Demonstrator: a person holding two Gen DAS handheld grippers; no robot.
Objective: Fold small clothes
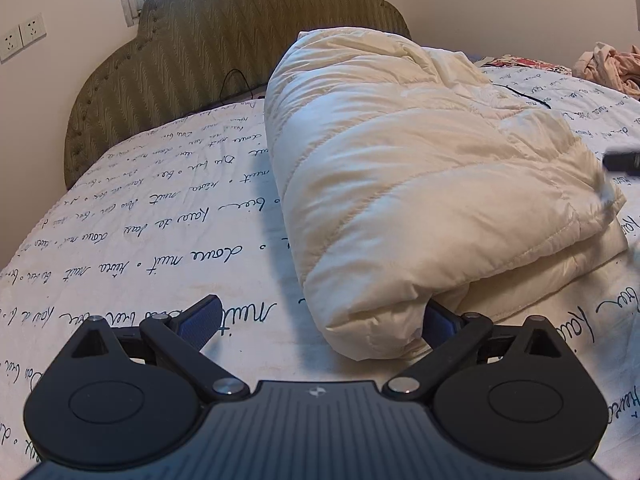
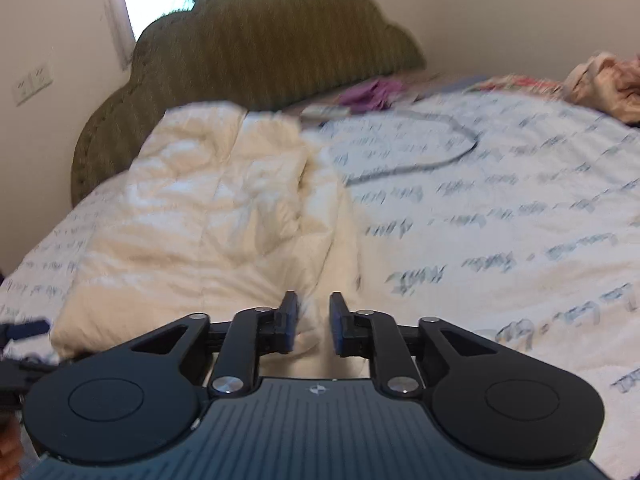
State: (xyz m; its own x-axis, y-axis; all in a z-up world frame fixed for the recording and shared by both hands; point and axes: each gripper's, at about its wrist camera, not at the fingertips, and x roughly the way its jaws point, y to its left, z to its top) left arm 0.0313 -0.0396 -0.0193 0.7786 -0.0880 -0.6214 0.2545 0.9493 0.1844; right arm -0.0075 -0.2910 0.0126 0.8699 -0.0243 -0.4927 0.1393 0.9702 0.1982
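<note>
Left wrist view: the left claw (image 1: 320, 320) stands wide open, low over the bed.
Garment: a cream quilted puffy jacket (image 1: 420, 184), folded into a thick roll, lies on the white bed cover with dark handwriting print (image 1: 140, 232).
Left claw and jacket: the near rolled end of the jacket sits between the two blue pads; the right pad (image 1: 438, 320) is half hidden just beside the fabric and the left pad (image 1: 202, 320) is apart from it, so the claw grips nothing.
Right wrist view: blurred; the right claw (image 2: 314, 326) is partly open, its pads not pressing the cloth, and the right-hand edge of the jacket (image 2: 208, 216) lies under it.
Behind the jacket: an olive padded headboard with scalloped top (image 1: 224, 40).
Right of the jacket: a dark cable (image 2: 440, 160) on the cover and, well apart, a pile of pink clothes (image 1: 612, 68) at the bed's far edge.
Tip of the right claw: seen dark and blurred at the jacket's right corner (image 1: 622, 162).
</note>
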